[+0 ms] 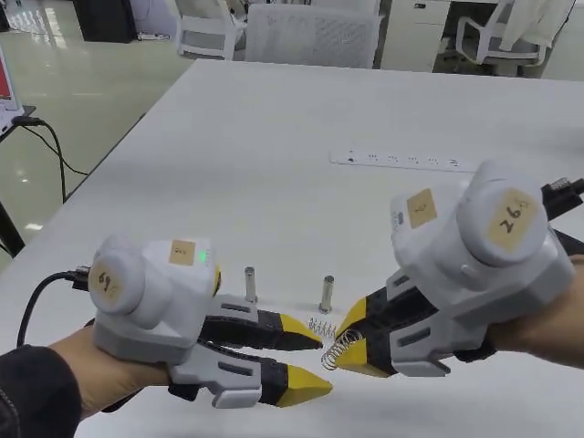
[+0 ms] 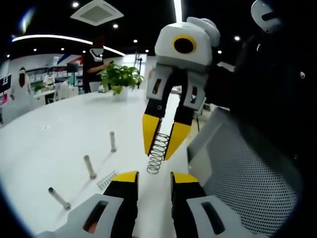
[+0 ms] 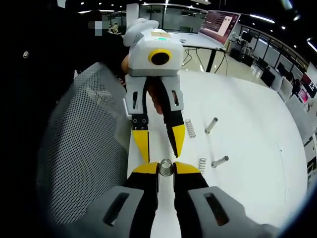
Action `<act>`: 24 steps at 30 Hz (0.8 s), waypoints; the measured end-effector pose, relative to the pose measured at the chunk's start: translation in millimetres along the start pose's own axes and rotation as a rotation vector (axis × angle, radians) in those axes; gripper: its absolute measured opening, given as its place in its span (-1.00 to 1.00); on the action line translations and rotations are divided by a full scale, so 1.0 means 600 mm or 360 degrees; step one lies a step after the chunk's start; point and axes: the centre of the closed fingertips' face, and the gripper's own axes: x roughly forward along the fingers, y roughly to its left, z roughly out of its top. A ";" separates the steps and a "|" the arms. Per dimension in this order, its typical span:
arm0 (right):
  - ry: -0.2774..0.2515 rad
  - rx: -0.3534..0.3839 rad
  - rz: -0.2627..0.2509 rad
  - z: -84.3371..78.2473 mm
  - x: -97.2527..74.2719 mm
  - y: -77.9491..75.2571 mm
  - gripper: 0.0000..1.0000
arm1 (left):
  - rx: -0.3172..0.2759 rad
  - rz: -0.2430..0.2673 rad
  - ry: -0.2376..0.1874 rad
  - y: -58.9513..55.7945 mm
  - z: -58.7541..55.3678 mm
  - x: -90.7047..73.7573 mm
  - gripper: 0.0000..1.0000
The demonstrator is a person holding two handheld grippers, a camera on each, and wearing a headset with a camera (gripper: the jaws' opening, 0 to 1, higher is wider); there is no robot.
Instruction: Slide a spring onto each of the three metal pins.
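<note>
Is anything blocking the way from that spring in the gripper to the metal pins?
Nothing visible stands between the held spring in the right gripper and the nearest pin. A loose spring lies flat near that pin's foot, below its top. The left gripper, open, is off to one side.

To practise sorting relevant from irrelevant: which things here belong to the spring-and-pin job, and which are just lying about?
Job: three pins; spring held in the right tool; loose springs on the table; open left tool.
Lying about: power strip; potted plant; chairs.
</note>
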 end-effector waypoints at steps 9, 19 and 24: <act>0.0038 0.0048 -0.0046 -0.023 -0.018 -0.019 -0.85 | -0.0053 0.0025 -0.0014 0.007 -0.004 -0.007 -0.51; 0.0087 0.0085 -0.0097 -0.045 -0.037 -0.038 -0.84 | -0.0116 0.0082 -0.0031 0.021 -0.011 -0.021 -0.41; 0.0119 0.0105 -0.0131 -0.059 -0.052 -0.051 -0.84 | -0.0139 0.0120 -0.0062 0.029 -0.007 -0.030 -0.38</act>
